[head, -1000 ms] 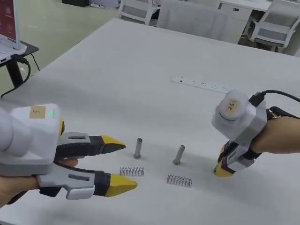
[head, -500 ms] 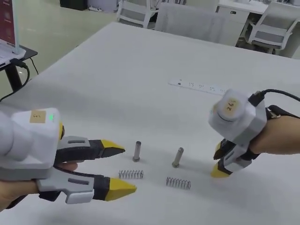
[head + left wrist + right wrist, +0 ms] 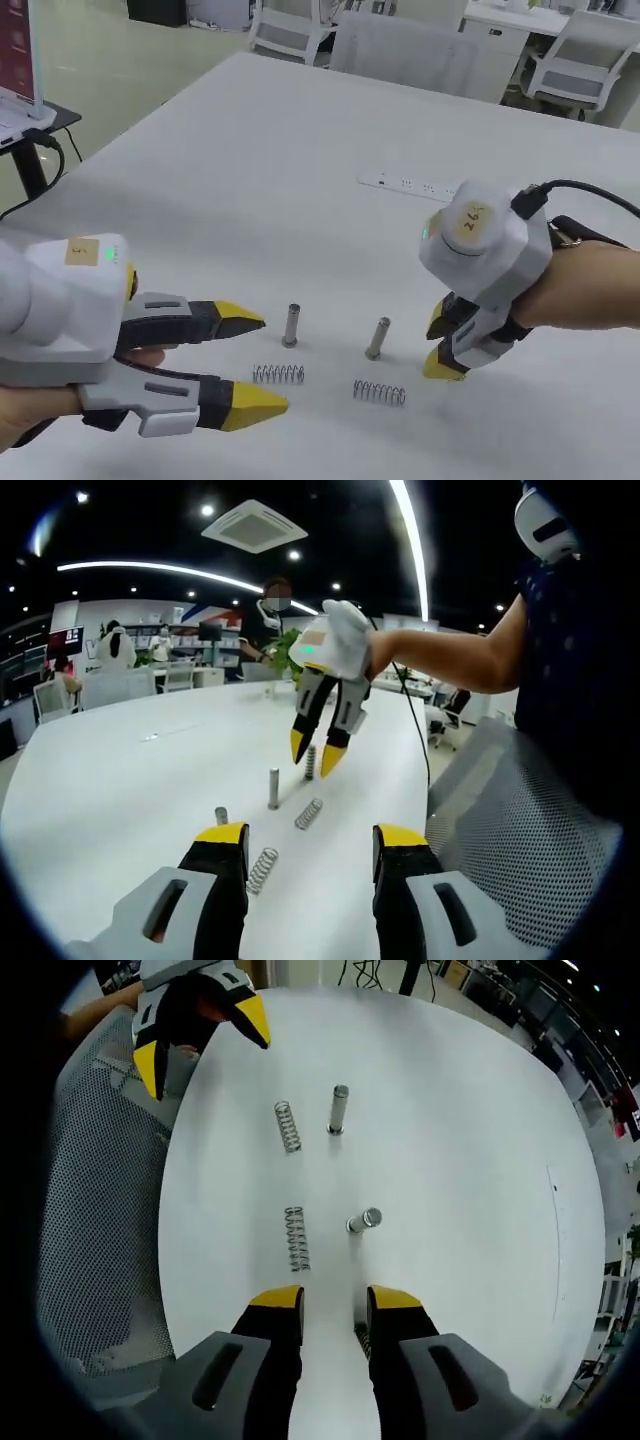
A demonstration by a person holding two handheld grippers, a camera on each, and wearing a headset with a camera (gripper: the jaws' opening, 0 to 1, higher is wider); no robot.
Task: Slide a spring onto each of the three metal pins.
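Two bare metal pins stand upright on the white table, one (image 3: 291, 325) on the left and one (image 3: 379, 338) on the right. A loose spring (image 3: 278, 374) lies in front of the left pin, and a second spring (image 3: 380, 392) lies in front of the right one. My left gripper (image 3: 255, 362) hovers open just left of the first spring, holding nothing. My right gripper (image 3: 440, 347) points down to the right of the right pin, open and holding nothing. In the left gripper view a third pin wearing a spring (image 3: 310, 763) stands by the right gripper's (image 3: 320, 752) tips.
A white power strip (image 3: 415, 184) lies further back on the table. Office chairs (image 3: 575, 55) stand beyond the far edge. A side desk with a cable (image 3: 35, 120) is at the left. A cable (image 3: 585, 192) trails from the right gripper.
My right gripper has moved left, closer to the right pin, with its body tilting over. The left gripper has barely shifted. Pins and springs lie as before.
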